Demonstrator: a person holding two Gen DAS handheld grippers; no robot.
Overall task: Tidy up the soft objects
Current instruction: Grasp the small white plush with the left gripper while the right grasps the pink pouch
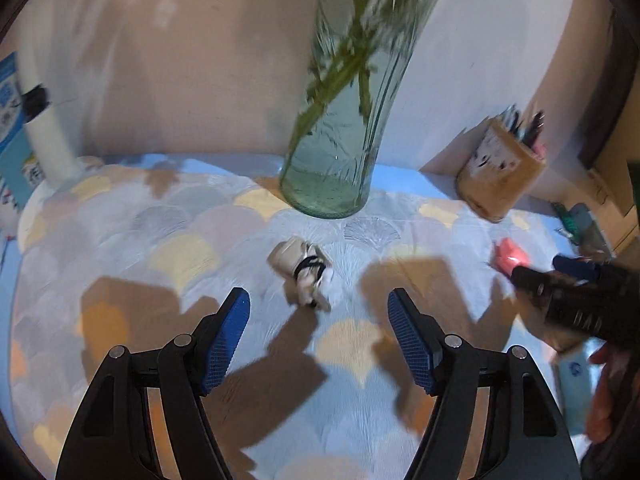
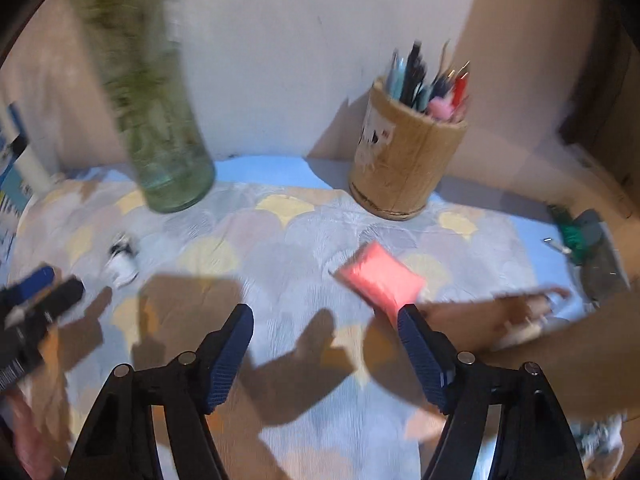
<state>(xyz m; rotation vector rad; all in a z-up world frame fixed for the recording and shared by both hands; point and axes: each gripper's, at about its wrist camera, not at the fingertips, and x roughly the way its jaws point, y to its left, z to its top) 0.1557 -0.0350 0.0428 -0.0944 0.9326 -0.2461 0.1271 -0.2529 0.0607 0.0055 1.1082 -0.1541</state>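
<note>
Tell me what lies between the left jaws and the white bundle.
Only bare patterned cloth and shadow between the left gripper and the bundle, per the left wrist view.

Glass vase [image 1: 336,152] with green stems; pen holder [image 2: 404,160] near wall.

Scallop-patterned tablecloth [image 1: 192,256] bearing glass vase [image 1: 336,168], pen holder [image 2: 404,160], white bundle [image 1: 306,274], pink pouch [image 2: 380,276].

Home desk corner: flower vase [image 1: 340,128], pen holder [image 2: 404,160], patterned cloth [image 1: 200,248]
</note>
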